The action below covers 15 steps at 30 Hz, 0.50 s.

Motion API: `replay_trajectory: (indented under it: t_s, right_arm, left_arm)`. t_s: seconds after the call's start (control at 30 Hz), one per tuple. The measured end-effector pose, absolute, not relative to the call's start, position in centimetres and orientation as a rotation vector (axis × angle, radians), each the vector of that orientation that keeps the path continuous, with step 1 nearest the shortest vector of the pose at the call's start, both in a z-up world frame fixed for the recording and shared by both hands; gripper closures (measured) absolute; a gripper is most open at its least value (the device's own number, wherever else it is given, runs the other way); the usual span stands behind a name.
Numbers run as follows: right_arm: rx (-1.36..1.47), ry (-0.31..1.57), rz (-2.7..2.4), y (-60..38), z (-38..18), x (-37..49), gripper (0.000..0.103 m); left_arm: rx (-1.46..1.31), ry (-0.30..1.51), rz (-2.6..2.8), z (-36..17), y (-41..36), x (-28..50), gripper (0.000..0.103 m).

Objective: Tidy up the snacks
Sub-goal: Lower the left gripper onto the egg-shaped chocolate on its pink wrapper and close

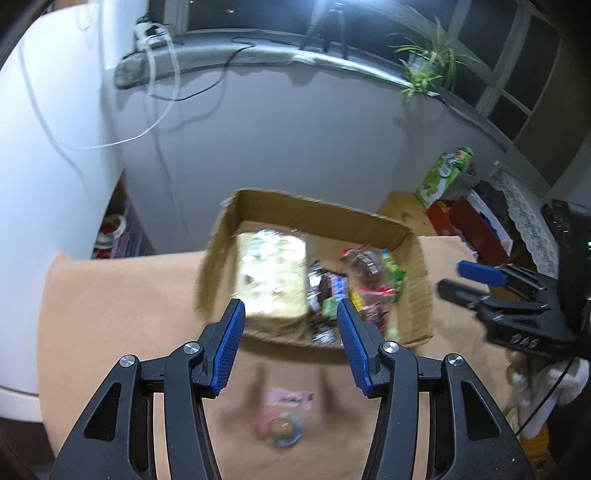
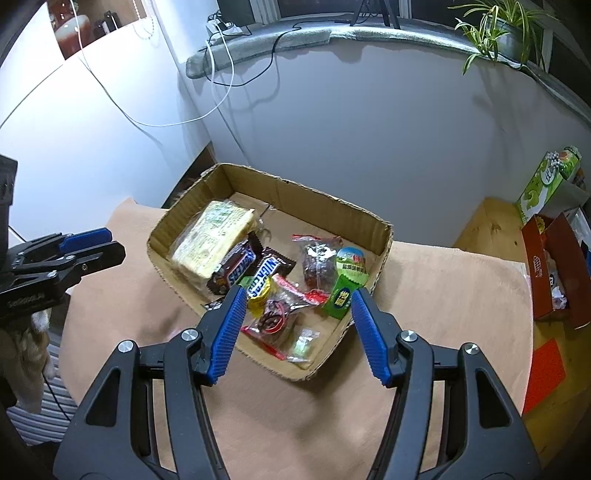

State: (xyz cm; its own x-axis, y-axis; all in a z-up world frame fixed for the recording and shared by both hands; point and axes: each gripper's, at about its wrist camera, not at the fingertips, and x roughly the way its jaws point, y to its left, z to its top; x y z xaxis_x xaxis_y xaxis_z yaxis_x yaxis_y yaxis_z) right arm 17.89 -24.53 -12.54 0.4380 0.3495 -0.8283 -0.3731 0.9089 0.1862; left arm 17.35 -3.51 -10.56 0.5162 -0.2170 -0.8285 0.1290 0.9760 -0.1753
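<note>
The left hand-held gripper [image 1: 291, 308] has its blue fingers spread apart, and nothing is between them. The right hand-held gripper [image 2: 298, 295] is spread apart too, and it holds nothing. Both point down at the tabletop [image 2: 443, 273], which has a tan cover. Under the left hand-held gripper, close to it, a small pink and blue round snack [image 1: 279, 430] lies on the tabletop beside a little pink label [image 1: 291, 399]; both are blurry. Just past the tips of both sits an open cardboard box [image 2: 317, 201] with snacks in it. Nearest the right hand-held gripper's tips are a clear bag with red ends [image 2: 275, 315] and a green packet [image 2: 347, 282]. A bit farther in lie two brown Snickers bars [image 2: 236, 271], and behind them, to the left, a big pale yellow pack [image 2: 214, 236]. Off to the right, past the tabletop's edge, stand a red box [image 2: 554, 273] and a green carton [image 2: 546, 181]. Far behind, up on a window ledge, is a leafy plant [image 2: 498, 29].
</note>
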Motion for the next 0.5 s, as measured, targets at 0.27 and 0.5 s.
replay_trajectory:
  t_s: [0.27, 0.5]
  right_arm:
    - [-0.027, 1.026, 0.490, -23.7, -12.3, 15.8, 0.041]
    - [-0.056, 1.041, 0.564, -22.0, -12.8, 13.4, 0.041]
  left_arm:
    - [-0.136, 1.042, -0.153, -11.9, -0.1, 14.9, 0.052]
    - [-0.165, 1.089, -0.159, -13.9, 0.5, 11.9, 0.052]
